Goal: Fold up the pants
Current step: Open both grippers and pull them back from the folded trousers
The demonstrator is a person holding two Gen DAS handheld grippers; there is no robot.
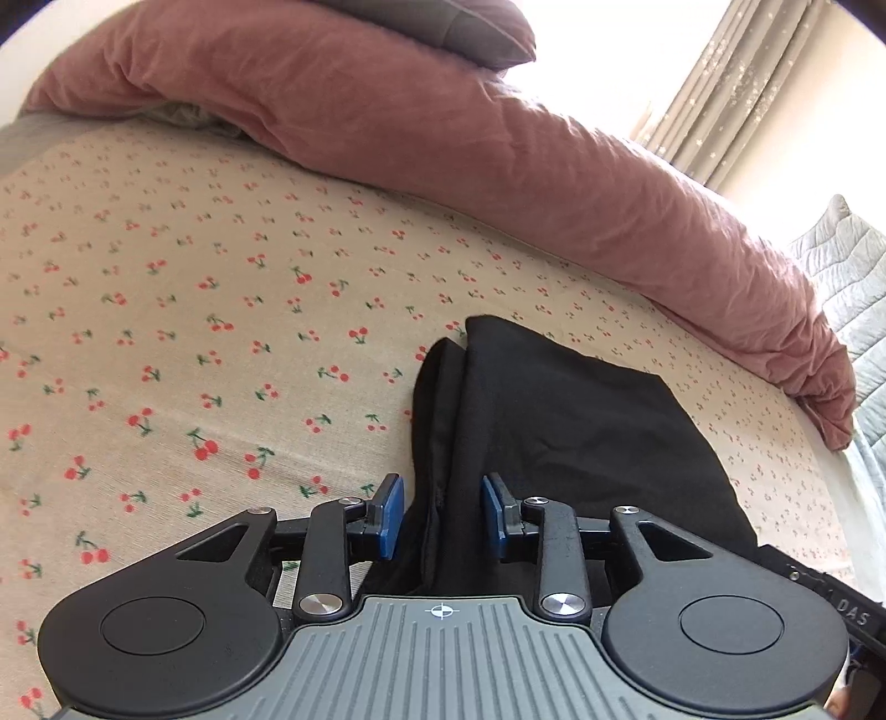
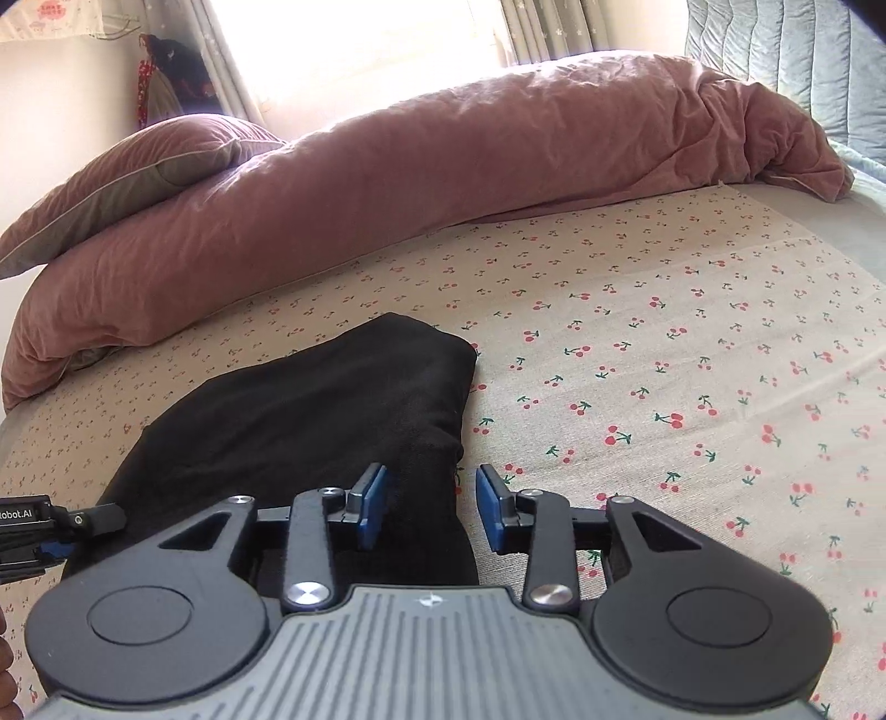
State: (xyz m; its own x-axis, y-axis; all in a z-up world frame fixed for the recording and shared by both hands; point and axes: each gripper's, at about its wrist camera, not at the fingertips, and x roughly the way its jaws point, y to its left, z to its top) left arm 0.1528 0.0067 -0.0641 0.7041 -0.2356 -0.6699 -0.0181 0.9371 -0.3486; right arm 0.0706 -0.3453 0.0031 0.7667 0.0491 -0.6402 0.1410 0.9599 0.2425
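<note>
Black pants (image 1: 554,432) lie folded in a compact stack on the cherry-print bed sheet (image 1: 166,332). My left gripper (image 1: 441,512) is at the stack's near left edge. Its blue pads (image 1: 389,512) stand apart, with a fold of black cloth lying loose between them. In the right wrist view the pants (image 2: 310,410) reach to the left, and my right gripper (image 2: 431,504) straddles their near right edge. Those pads (image 2: 370,501) are also spread and do not press the cloth. Part of the left gripper (image 2: 55,526) shows at that view's left edge.
A rolled pink duvet (image 2: 443,166) runs along the far side of the bed, with a pink pillow (image 2: 138,166) at its left end. A grey quilt (image 2: 775,50) and curtains (image 1: 736,83) lie beyond. Bare sheet (image 2: 692,360) stretches right of the pants.
</note>
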